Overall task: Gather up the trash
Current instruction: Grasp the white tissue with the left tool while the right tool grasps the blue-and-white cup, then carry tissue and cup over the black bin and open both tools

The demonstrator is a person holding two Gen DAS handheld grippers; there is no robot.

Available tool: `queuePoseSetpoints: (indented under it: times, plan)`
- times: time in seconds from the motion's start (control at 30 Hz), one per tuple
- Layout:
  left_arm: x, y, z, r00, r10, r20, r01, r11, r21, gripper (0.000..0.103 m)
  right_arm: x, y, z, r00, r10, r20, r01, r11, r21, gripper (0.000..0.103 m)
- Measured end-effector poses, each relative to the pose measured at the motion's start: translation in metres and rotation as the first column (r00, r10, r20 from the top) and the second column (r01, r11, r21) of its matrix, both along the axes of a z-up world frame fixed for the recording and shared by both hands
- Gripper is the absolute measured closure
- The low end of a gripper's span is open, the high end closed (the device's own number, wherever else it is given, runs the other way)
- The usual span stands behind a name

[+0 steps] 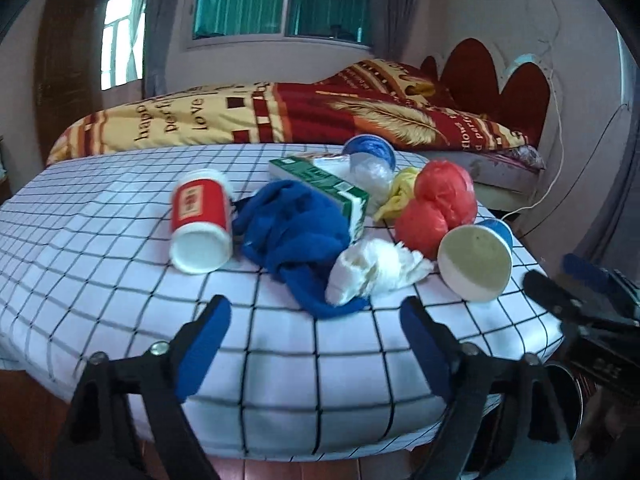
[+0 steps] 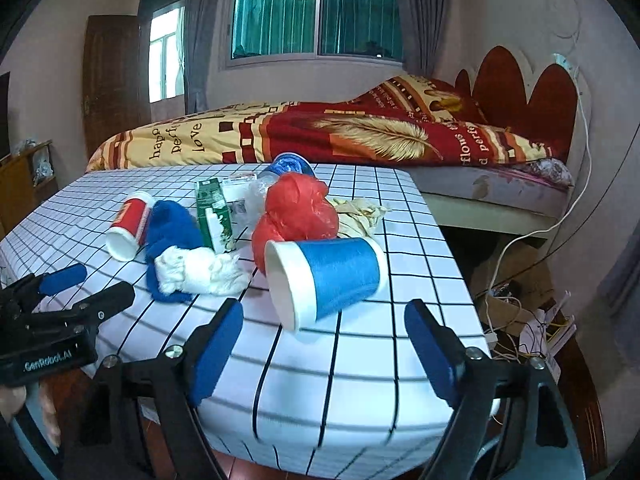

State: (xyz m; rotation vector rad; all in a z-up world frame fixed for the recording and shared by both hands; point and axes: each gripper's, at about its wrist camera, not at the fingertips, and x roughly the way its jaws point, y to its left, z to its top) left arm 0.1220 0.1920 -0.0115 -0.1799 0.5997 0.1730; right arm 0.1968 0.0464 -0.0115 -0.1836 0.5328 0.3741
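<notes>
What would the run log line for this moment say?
left gripper: open, empty | right gripper: open, empty | nearest: blue cup, on its side | trash on table

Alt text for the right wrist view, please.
The open right gripper points at a blue cup lying on its side on a checked table. Behind it lie a red bag, white tissue, blue cloth, green box and red cup.

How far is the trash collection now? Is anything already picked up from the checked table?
Nothing looks collected. The red cup, blue cloth, white tissue, green carton, red bag and blue cup all lie on the table. The left gripper and right gripper are open and hold nothing. Everything remains.
</notes>
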Motion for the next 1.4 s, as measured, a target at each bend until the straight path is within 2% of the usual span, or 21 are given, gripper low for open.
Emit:
queuePoseSetpoints:
  times: [0.1, 0.2, 0.3, 0.33, 0.37, 0.43, 0.47, 0.5, 0.6, 0.63, 0.77, 1.07, 1.4]
  plan:
    - [0.011, 0.001, -0.003, 1.000, -0.029, 0.003, 0.029, 0.999, -0.020, 0.030, 0.017, 0.003, -0.007, 1.000, -0.002, -0.020, 0.002, 1.000, -0.007, 0.026]
    - [0.023, -0.002, -0.005, 0.998, -0.064, 0.006, 0.064, 0.998, -0.026, 0.032, 0.032, 0.006, -0.015, 0.999, 0.004, -0.045, -0.004, 1.000, -0.014, 0.032]
    - [0.033, -0.007, -0.007, 0.995, -0.095, 0.002, 0.095, 0.995, -0.026, 0.036, 0.040, 0.006, -0.021, 0.998, 0.003, -0.063, -0.005, 1.000, -0.025, 0.044]
    - [0.037, -0.009, -0.009, 0.994, -0.108, -0.004, 0.107, 0.994, -0.027, 0.038, 0.042, 0.003, -0.022, 0.998, -0.001, -0.070, 0.000, 1.000, -0.021, 0.051]
    - [0.040, -0.010, -0.010, 0.993, -0.120, -0.008, 0.119, 0.992, -0.029, 0.043, 0.044, -0.001, -0.024, 0.997, -0.008, -0.078, 0.007, 1.000, -0.015, 0.061]
    - [0.044, -0.014, -0.013, 0.989, -0.146, -0.016, 0.146, 0.989, -0.039, 0.050, 0.046, -0.011, -0.026, 0.995, -0.024, -0.097, 0.024, 1.000, -0.001, 0.073]
    - [0.045, -0.015, -0.014, 0.987, -0.158, -0.019, 0.157, 0.986, -0.050, 0.060, 0.047, -0.016, -0.027, 0.994, -0.029, -0.102, 0.030, 1.000, 0.004, 0.082]
    - [0.046, -0.016, -0.014, 0.985, -0.170, -0.021, 0.169, 0.984, -0.065, 0.069, 0.046, -0.021, -0.028, 0.994, -0.035, -0.108, 0.036, 0.999, 0.011, 0.087]
    - [0.047, -0.021, -0.013, 0.981, -0.195, -0.018, 0.193, 0.978, -0.076, 0.082, 0.046, -0.033, -0.031, 0.992, -0.051, -0.115, 0.053, 0.998, 0.016, 0.095]
    - [0.047, -0.021, -0.013, 0.980, -0.200, -0.019, 0.198, 0.977, -0.085, 0.083, 0.045, -0.036, -0.032, 0.992, -0.054, -0.116, 0.056, 0.998, 0.017, 0.098]
    - [0.045, -0.023, -0.010, 0.977, -0.212, -0.001, 0.210, 0.972, -0.108, 0.089, 0.042, -0.046, -0.031, 0.993, -0.058, -0.101, 0.061, 0.998, 0.030, 0.100]
    - [0.029, -0.039, 0.007, 0.977, -0.210, 0.030, 0.212, 0.977, -0.041, 0.090, 0.027, -0.068, -0.014, 0.995, -0.076, -0.065, 0.080, 0.995, 0.055, 0.100]
    - [0.001, -0.064, 0.017, 0.971, -0.233, 0.049, 0.233, 0.972, -0.009, 0.090, -0.006, -0.102, 0.002, 0.992, -0.120, -0.035, 0.122, 0.990, 0.069, 0.100]
